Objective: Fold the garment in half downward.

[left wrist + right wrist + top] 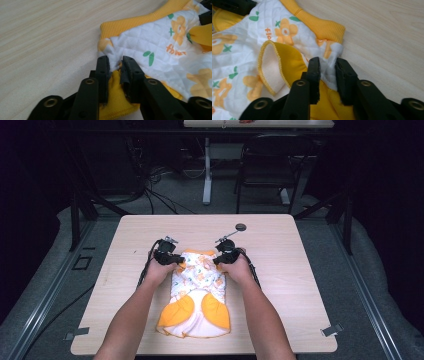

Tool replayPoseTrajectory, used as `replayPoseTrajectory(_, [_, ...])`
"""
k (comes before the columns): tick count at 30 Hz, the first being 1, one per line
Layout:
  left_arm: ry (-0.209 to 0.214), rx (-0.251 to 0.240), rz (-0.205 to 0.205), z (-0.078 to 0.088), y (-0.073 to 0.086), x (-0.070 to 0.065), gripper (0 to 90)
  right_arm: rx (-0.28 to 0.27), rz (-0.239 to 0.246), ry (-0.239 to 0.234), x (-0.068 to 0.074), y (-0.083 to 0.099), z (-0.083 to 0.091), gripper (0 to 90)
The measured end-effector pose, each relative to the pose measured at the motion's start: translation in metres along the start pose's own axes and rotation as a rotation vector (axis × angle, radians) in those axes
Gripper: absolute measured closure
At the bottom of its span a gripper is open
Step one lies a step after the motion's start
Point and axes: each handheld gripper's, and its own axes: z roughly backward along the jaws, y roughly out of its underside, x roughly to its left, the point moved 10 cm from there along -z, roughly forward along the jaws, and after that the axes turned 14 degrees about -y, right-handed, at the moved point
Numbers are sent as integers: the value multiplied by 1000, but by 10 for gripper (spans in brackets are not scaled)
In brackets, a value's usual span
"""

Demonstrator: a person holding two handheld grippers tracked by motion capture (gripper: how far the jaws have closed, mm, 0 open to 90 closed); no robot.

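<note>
Both grippers pinching the far corners of a small quilted garment on the tabletop.

Tabletop (125, 285): pale wood grain, near edge cut off by the forearms in the high view. Garment (197, 295): white quilted cloth with an orange flower print, yellow ribbed hem and yellow patches, lying flat near the middle of the tabletop, towards the person. Its far corners are hidden under the grippers in the high view; the printed lettering is partly folded under and unreadable. Both forearms reach in from the near edge, hands level, one at each side of the garment's far end. Left gripper (115, 65): jaws nearly together, clamped on a fold of white cloth at the garment's corner. Right gripper (327, 65): jaws close-set, gripping the opposite corner's cloth just below the ribbed hem. Small dark round object (241, 227) beyond the garment; detail too small to make out.
</note>
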Motion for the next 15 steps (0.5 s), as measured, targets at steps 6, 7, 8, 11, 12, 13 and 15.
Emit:
replayPoseTrajectory(6, [1,6,-10,3,-1,0,835,37,73,21,7,0,1,867])
replayPoseTrajectory(7, [9,4,-11,5,-1,0,837,20,82,28,8,-1,0,871])
replayPoseTrajectory(8, [9,4,-11,5,-1,0,837,36,102,36,9,0,1,873])
replayPoseTrajectory(11, [12,-23,-4,13,-5,4,839,41,157,34,12,-1,6,875])
replayPoseTrajectory(12, [12,-23,-4,13,-5,4,839,41,157,34,12,-1,6,875])
replayPoseTrajectory(13, [16,-38,-2,19,-7,6,840,46,176,37,12,-2,11,876])
replayPoseTrajectory(15, [17,-43,-6,22,-8,7,840,26,177,37,13,-4,12,875])
